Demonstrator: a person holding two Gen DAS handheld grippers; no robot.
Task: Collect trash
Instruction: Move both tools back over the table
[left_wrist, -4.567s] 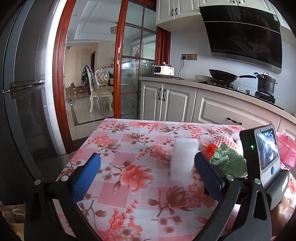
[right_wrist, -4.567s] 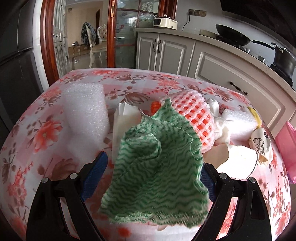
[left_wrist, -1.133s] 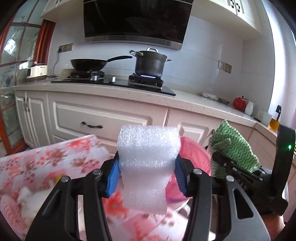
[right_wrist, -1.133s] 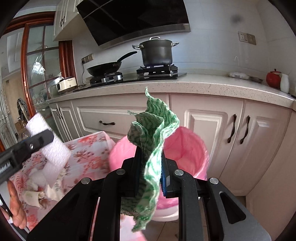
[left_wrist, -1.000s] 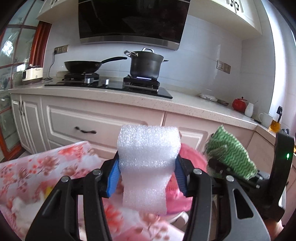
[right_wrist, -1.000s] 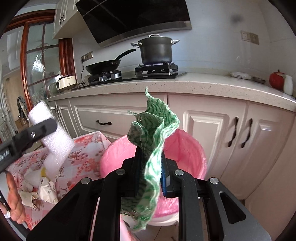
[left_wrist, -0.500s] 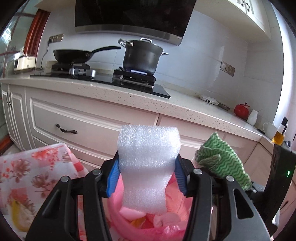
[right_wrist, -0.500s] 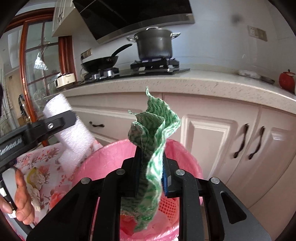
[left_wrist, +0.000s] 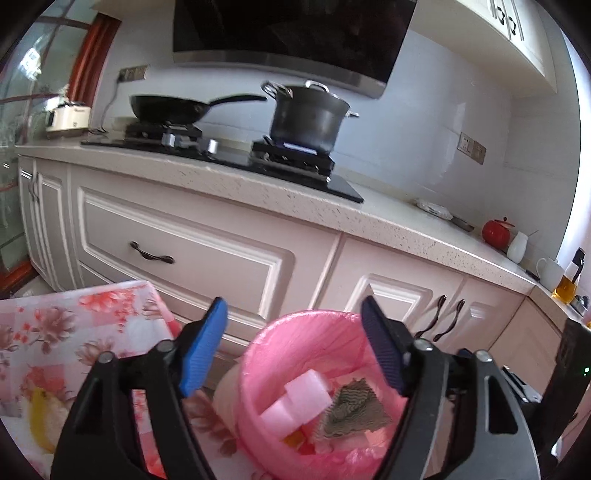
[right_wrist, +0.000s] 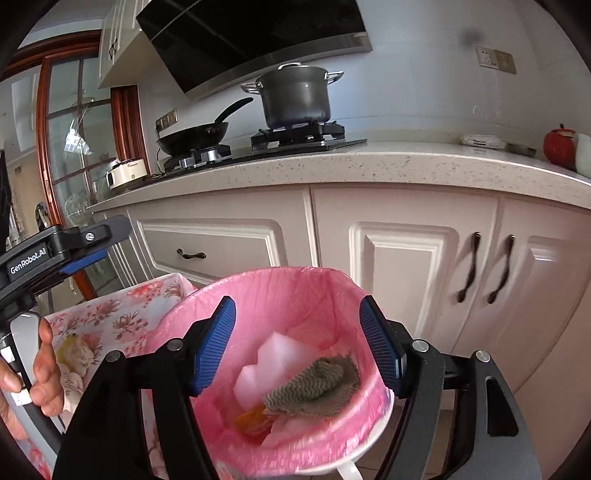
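Both loads have dropped since a second ago: the white foam block (right_wrist: 273, 360) and green wavy-striped cloth (right_wrist: 317, 384) now lie in the pink-lined round bin (right_wrist: 347, 295). On the floral-clothed table (left_wrist: 55, 332) at left, more scraps wait. Left gripper (left_wrist: 295, 350) and right gripper (right_wrist: 297, 349) hover above the bin, jaws opening with nothing between them. Best to lift clear of the liner before swinging back.

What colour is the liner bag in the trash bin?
Pink; the bag lines the whole bin, clearest in the right wrist view.
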